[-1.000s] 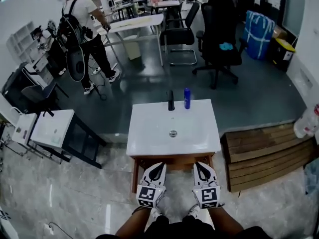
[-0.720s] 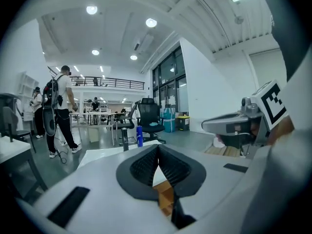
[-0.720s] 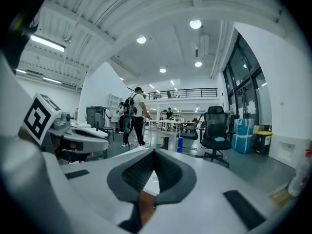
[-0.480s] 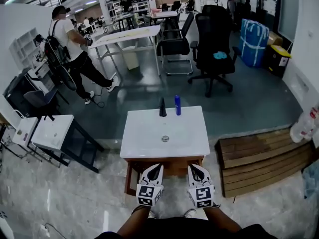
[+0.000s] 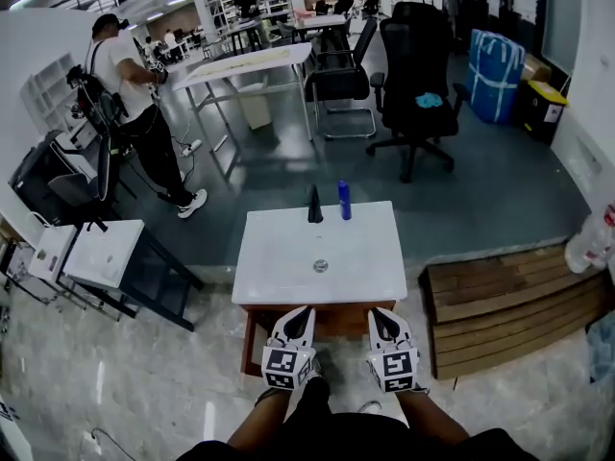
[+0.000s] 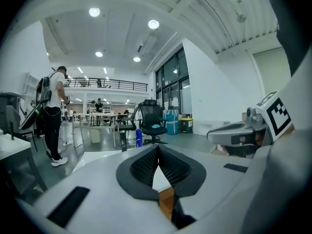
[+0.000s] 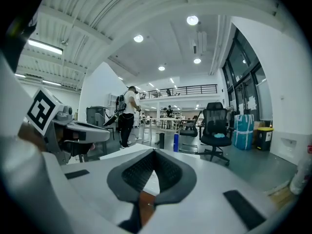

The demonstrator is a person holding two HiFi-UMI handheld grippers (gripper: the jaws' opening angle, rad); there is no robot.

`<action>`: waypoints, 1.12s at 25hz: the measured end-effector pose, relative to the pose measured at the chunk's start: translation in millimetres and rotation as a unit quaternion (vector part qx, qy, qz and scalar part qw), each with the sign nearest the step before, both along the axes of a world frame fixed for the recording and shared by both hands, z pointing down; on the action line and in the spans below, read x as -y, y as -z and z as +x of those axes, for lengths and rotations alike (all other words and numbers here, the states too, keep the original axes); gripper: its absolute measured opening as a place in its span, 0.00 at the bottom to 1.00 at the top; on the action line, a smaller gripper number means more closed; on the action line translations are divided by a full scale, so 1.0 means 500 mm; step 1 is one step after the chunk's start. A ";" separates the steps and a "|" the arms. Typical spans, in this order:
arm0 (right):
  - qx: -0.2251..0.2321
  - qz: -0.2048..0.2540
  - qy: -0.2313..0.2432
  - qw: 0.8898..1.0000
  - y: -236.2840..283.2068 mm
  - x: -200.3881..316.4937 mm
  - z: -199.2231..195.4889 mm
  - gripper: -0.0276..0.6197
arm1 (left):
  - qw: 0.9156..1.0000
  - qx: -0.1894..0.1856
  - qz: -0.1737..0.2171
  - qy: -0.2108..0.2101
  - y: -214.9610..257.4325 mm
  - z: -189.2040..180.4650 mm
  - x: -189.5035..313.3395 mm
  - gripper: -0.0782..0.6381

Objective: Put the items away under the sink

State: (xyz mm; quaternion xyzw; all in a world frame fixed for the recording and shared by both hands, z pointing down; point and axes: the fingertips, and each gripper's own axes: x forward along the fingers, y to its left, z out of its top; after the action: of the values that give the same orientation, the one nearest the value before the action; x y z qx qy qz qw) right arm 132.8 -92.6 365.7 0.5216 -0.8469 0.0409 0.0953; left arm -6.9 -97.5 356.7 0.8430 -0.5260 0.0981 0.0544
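Observation:
A white sink top stands on a wooden cabinet just ahead of me. At its far edge are a black faucet and a blue bottle. My left gripper and right gripper hover side by side at the sink's near edge, both shut and holding nothing. In the left gripper view the jaws meet, with the blue bottle and faucet beyond. The right gripper view shows its jaws together, bottle and faucet ahead.
A wooden slatted platform lies right of the sink, with a white jug past it. A small white table stands to the left. A black office chair and a person with a backpack are farther back.
Both grippers have edged forward toward the sink's front edge, still shut. The person at the back left has walked further left.

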 end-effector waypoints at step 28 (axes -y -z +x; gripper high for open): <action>-0.023 -0.019 -0.066 0.997 -0.044 0.525 -0.130 0.07 | 0.998 -0.014 -0.003 -0.065 -0.034 -0.206 0.459 0.14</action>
State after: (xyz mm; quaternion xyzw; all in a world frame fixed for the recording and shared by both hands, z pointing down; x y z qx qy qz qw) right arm 67.6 -355.2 387.5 0.5753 -0.8073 0.0512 0.1213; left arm -109.7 -327.0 373.6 0.8768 -0.4686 0.0910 0.0581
